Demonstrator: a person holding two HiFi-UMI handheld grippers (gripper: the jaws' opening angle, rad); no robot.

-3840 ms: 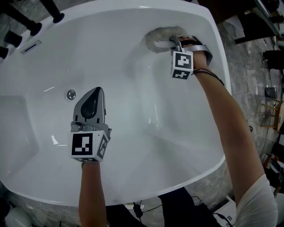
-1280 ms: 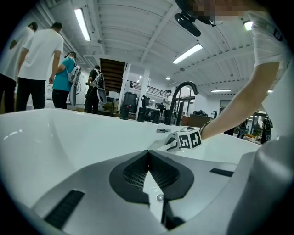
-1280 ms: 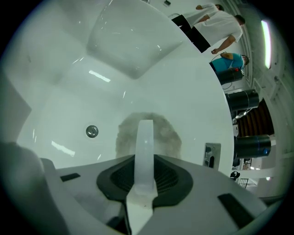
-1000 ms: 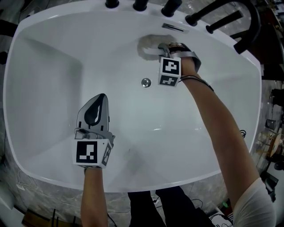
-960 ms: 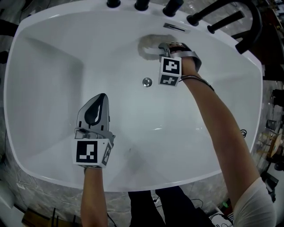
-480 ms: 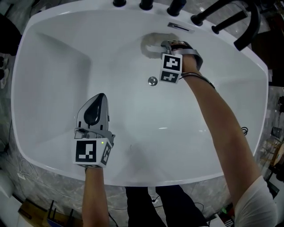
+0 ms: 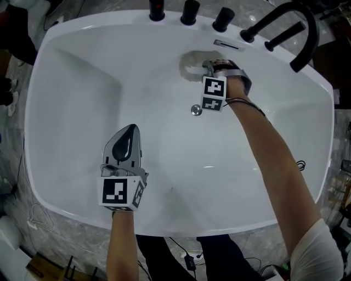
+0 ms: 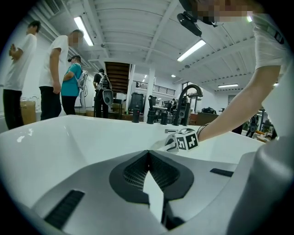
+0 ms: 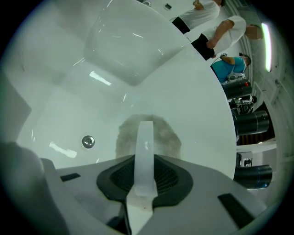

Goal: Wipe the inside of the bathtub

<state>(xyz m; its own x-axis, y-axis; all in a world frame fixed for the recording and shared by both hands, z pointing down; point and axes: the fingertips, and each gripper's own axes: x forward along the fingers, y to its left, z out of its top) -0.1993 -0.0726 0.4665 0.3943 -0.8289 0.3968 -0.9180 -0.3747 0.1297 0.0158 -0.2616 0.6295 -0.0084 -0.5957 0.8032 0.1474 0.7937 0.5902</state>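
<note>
The wiping itself appears to be the step in hand. The right gripper [image 9: 144,176] has its jaws clamped on the translucent white handle [image 9: 146,137] of a grey scrubbing pad [image 9: 167,137]. The pad lies flat against the sloping inner wall of the white bathtub [image 7: 77,110], just beyond the fingertips and below the far rim. The drain [image 7: 196,110] sits near, lower down the slope, and shows to the left of the jaws in the right gripper view. The left gripper [image 7: 125,144] has its jaws pressed together with nothing between them. It hangs over the tub floor, well apart from the pad, and does no work. The next move probably calls for a firm, even drag of the pad along the wall and down toward the floor. The grip on the handle should hold tight so the pad stays flat as the surface curves. Past the right fingertips, an overflow plate [image 7: 226,45] is set into the wall, and it is a raised edge the pad could catch on. Black tap knobs [image 7: 189,11] and a curved black spout [image 7: 299,22] stand on the rim beyond. The spout could foul the forearm if the stroke swings that way. People [image 8: 59,73] stand beyond the tub ahead of the left fingers, well apart and not in the way.
</note>
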